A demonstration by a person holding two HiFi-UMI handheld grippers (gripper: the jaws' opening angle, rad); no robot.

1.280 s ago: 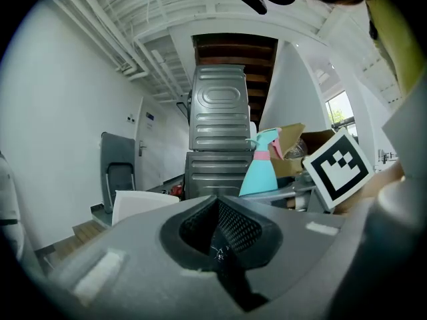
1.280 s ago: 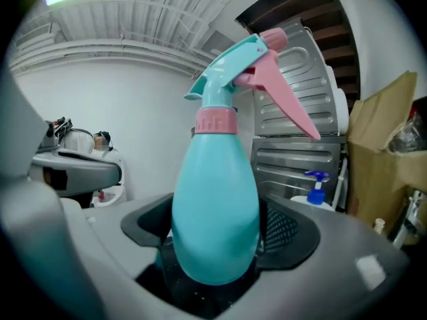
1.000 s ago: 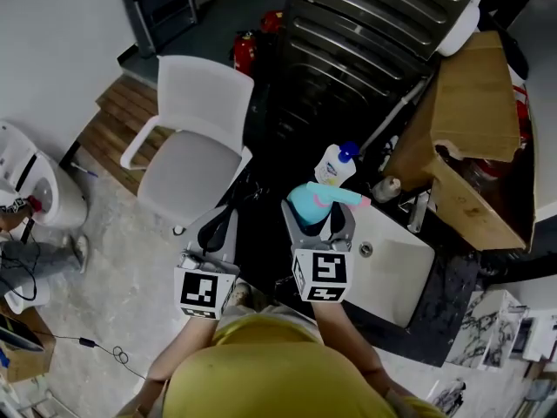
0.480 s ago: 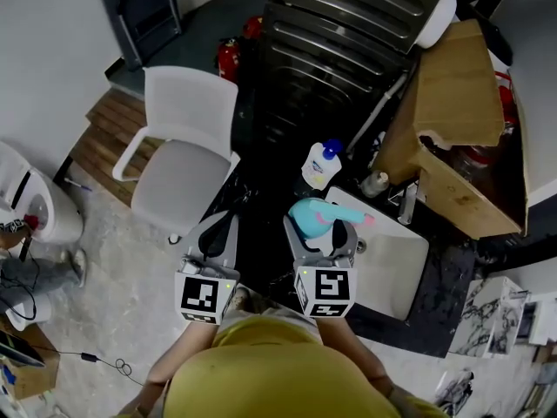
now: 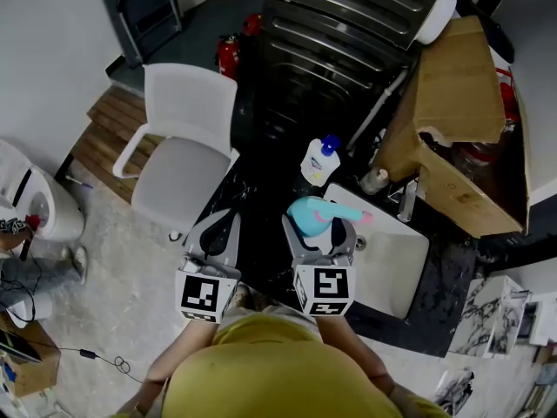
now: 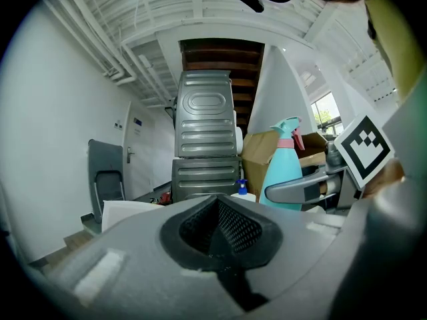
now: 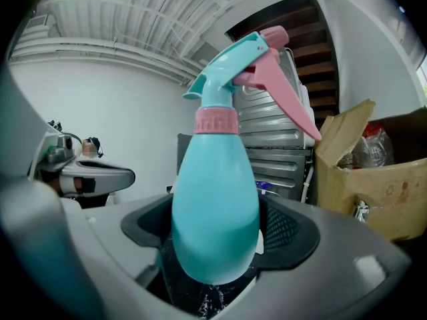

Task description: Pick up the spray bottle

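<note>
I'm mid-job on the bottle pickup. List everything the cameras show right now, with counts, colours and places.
spray bottle: 1, teal with pink trigger, upright between the right claw's jaws
pump bottle: 1, white with blue cap, on the dark counter beyond the sink
sink: 1, white, right of the claws
cardboard box: 1, brown, open, upper right
chair: 1, white, on the floor at left
metal unit: 1, grey, ribbed, top centre
fire extinguisher: 1, red, on the floor left of the metal unit
wooden pallet: 1, brown, beside the chair
left claw: 1, grey, shut, empty
right claw: 1, grey, shut on the spray bottle
person's top: 1, yellow, bottom of the head view
</note>
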